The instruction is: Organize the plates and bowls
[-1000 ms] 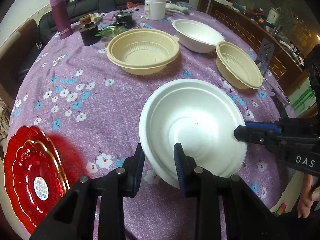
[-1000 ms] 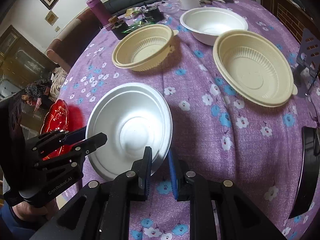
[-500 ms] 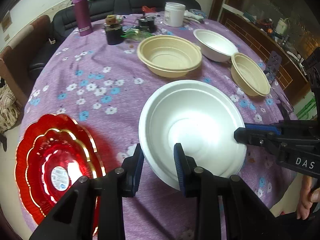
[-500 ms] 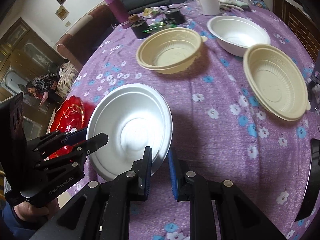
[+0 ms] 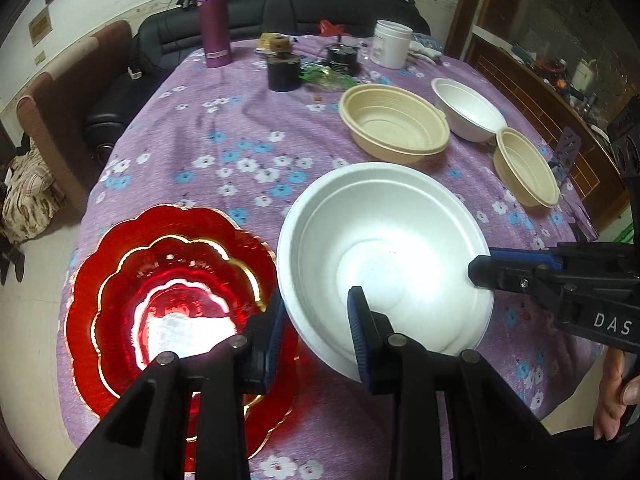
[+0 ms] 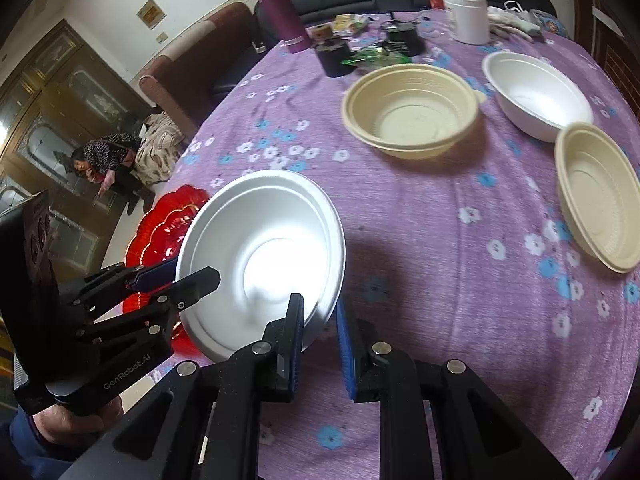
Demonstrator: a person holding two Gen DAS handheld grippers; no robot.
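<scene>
While my left gripper [image 5: 316,322] had its fingers [image 5: 362,340] clamped on the near rim of the white foam bowl [image 5: 384,256], my right gripper [image 6: 320,334] pinched the opposite rim with its fingers [image 6: 294,340] nearly together, so I held the bowl between the two, tilted and clear of the cloth. Both grippers pointed steeply down at the round worktop [image 5: 224,132], which wore a purple cloth printed with small white and blue flowers. Just beside the held bowl, at the worktop's near edge, lay the stacked red plates [image 5: 168,304] with gold scalloped rims, partly hidden behind my left fingers. Farther across stood a beige bowl [image 5: 394,122], a second white bowl [image 5: 468,110] and another beige bowl [image 5: 526,172], close together. At the far side I saw a purple flask [image 5: 214,22], a white jar [image 5: 391,44] and some dark small items. Behind the worktop ran a black sofa [image 5: 320,8] along the wall. At the right edge of the left view, a hand [image 5: 614,396] gripped the right gripper's handle.
</scene>
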